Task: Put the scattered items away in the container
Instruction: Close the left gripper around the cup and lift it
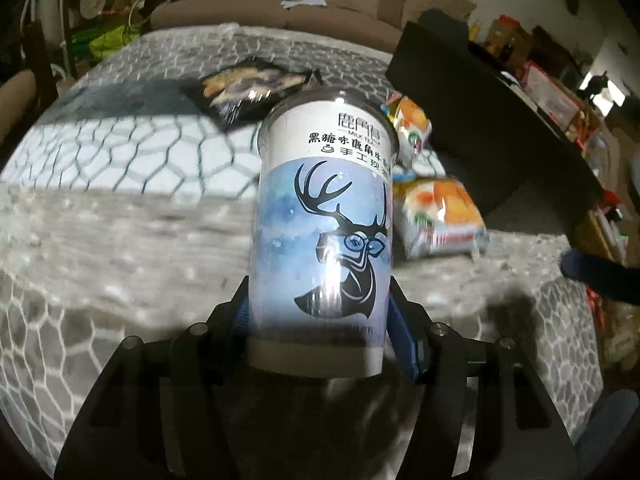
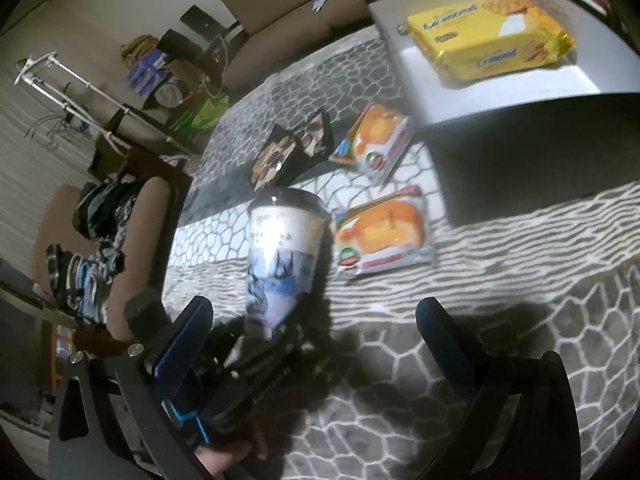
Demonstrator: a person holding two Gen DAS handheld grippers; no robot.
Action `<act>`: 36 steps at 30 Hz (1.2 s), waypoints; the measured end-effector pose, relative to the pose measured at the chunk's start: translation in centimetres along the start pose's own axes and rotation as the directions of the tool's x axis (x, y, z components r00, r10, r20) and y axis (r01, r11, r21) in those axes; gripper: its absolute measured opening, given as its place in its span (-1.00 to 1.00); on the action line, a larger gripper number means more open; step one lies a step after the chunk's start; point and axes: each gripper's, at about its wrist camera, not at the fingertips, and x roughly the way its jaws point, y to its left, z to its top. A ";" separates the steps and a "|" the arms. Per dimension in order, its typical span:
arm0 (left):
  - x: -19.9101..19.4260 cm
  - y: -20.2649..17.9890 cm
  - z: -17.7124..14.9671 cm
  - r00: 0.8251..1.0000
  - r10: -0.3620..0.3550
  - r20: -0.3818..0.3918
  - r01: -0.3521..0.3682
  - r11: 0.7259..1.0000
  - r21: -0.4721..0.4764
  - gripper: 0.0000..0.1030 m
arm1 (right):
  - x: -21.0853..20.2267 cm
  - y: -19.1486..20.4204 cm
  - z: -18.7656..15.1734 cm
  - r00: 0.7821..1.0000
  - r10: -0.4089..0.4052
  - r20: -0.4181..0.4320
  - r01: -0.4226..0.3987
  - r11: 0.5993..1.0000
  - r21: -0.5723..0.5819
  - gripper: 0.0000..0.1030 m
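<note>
My left gripper [image 1: 320, 312] is shut on a milk tea cup [image 1: 324, 216] with a blue deer label, held above the table; the cup also shows in the right wrist view [image 2: 280, 256]. My right gripper [image 2: 316, 328] is open and empty above the patterned tablecloth, to the right of the cup. Two orange-and-white snack packs [image 2: 380, 232] [image 2: 374, 140] and a black snack packet [image 2: 292, 152] lie on the table beyond. The black box with a white inside [image 2: 500, 92] stands at the far right and holds a yellow biscuit pack [image 2: 488, 36].
The table carries a grey tablecloth with a hexagon pattern [image 2: 480, 380]. Brown sofa cushions [image 1: 280, 4] lie behind the table. A chair with clothes [image 2: 100, 248] stands at the left. Cluttered shelves [image 1: 552, 88] are at the right.
</note>
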 end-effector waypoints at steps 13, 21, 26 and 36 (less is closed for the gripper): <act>-3.6 3.9 -3.7 0.997 -0.075 -0.014 0.075 0.997 0.006 0.13 | 7.9 2.1 0.3 0.977 0.133 -0.164 -0.112 0.985 0.134 1.00; -3.4 4.6 -3.6 0.994 -0.111 -0.013 0.111 0.994 -0.009 0.13 | 12.7 3.0 0.8 0.954 0.149 -0.259 -0.094 0.973 0.211 1.00; -3.4 4.8 -3.6 0.991 -0.131 -0.012 0.131 0.991 -0.011 0.13 | 14.3 3.5 0.8 0.951 0.135 -0.278 -0.081 0.977 0.197 0.99; -3.5 4.5 -3.5 0.991 -0.130 -0.014 0.130 0.992 0.009 0.13 | 13.9 3.6 0.7 0.949 0.164 -0.269 -0.131 0.982 0.138 0.48</act>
